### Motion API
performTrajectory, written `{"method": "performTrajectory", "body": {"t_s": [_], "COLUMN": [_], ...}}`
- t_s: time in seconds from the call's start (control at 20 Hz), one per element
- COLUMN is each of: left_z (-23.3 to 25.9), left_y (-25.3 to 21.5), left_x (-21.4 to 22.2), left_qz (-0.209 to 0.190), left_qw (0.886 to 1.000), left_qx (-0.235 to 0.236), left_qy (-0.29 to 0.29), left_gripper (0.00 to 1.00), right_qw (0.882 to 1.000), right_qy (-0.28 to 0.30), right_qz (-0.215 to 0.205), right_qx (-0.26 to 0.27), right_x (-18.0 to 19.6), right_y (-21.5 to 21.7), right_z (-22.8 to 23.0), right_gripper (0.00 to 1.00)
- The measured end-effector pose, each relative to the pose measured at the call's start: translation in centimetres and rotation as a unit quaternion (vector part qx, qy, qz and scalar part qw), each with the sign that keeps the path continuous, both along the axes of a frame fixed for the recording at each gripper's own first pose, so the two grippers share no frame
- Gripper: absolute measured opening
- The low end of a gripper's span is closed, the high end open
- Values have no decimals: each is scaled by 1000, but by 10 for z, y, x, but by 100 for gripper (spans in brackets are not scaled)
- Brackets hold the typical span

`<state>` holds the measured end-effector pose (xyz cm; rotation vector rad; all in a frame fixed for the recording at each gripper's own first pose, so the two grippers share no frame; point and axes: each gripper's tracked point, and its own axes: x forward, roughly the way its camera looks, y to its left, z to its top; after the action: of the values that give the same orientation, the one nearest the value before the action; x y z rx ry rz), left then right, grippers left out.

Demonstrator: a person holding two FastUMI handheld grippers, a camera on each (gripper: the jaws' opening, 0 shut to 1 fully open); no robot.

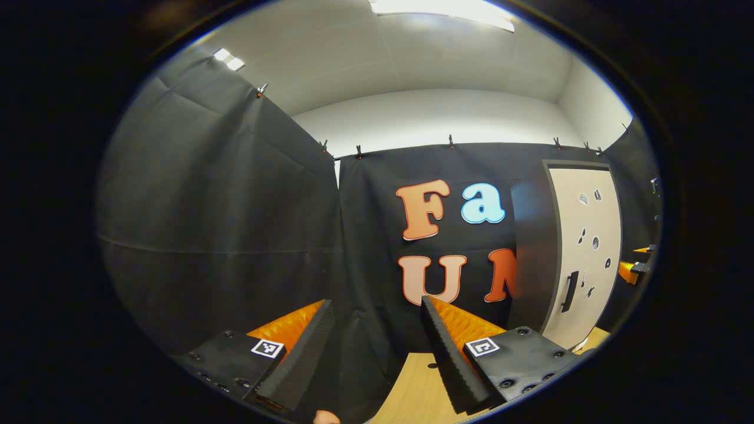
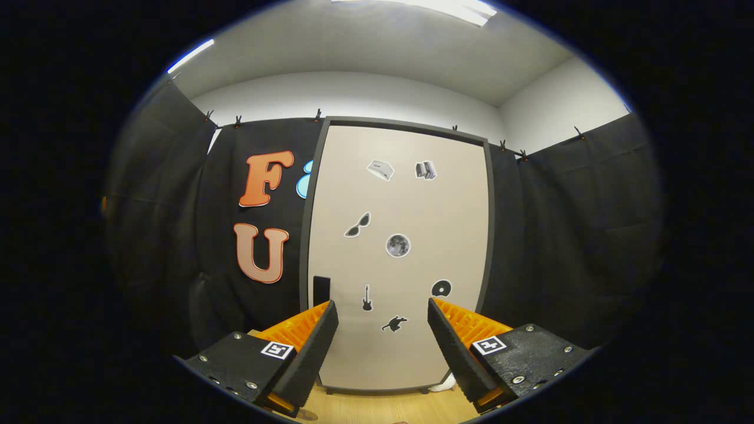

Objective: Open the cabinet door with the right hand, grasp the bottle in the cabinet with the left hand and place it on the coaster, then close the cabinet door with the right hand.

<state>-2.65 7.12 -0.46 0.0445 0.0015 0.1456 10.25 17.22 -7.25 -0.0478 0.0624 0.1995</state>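
Note:
A tall cabinet with a beige door (image 2: 400,253) stands shut straight ahead in the right gripper view, small stickers on its front. Its dark handle (image 2: 321,290) sits low on the door's left edge, just above my right gripper's left finger. My right gripper (image 2: 383,335) is open, nothing between its fingers, a short way in front of the door. In the left gripper view the same cabinet (image 1: 583,259) is off to the right, handle (image 1: 569,291) visible. My left gripper (image 1: 374,347) is open and empty, facing the black cloth wall. The other gripper (image 1: 636,268) peeks in at the far right.
A light wooden tabletop (image 1: 412,388) lies under both grippers and carries the cabinet. Black cloth walls close in the left, back and right. A small white object (image 2: 443,386) lies at the cabinet's lower right corner.

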Motion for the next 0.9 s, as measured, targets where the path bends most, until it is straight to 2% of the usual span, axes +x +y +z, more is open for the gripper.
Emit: {"method": "performTrajectory", "body": {"t_s": [0.25, 0.3, 0.5, 0.7, 0.75, 0.8, 0.9], "left_z": [-3, -4, -7, -8, -10, -11, -13], "left_y": [25, 30, 49, 68, 72, 75, 80], "left_x": [-7, -8, -11, -16, -17, -17, -20], "left_qz": [24, 28, 44, 61, 66, 69, 76], "left_qw": [1000, 1000, 999, 998, 998, 997, 997], "left_qx": [8, 8, 11, 19, 22, 23, 25], "left_qy": [4, 6, 9, 11, 13, 15, 17], "left_gripper": [96, 93, 96, 96, 93, 96, 96], "right_qw": [1000, 1000, 1000, 1000, 999, 999, 999], "right_qy": [0, -2, 4, 24, 29, 34, 46], "right_qz": [7, 8, 16, 19, 20, 19, 17], "right_qx": [13, 13, 15, 5, 3, 2, 1], "right_x": [39, 46, 74, 97, 103, 109, 120], "right_y": [36, 44, 71, 91, 95, 99, 103], "right_z": [-18, -20, -38, -64, -70, -74, -84], "right_gripper": [95, 95, 95, 90, 88, 87, 83]}}
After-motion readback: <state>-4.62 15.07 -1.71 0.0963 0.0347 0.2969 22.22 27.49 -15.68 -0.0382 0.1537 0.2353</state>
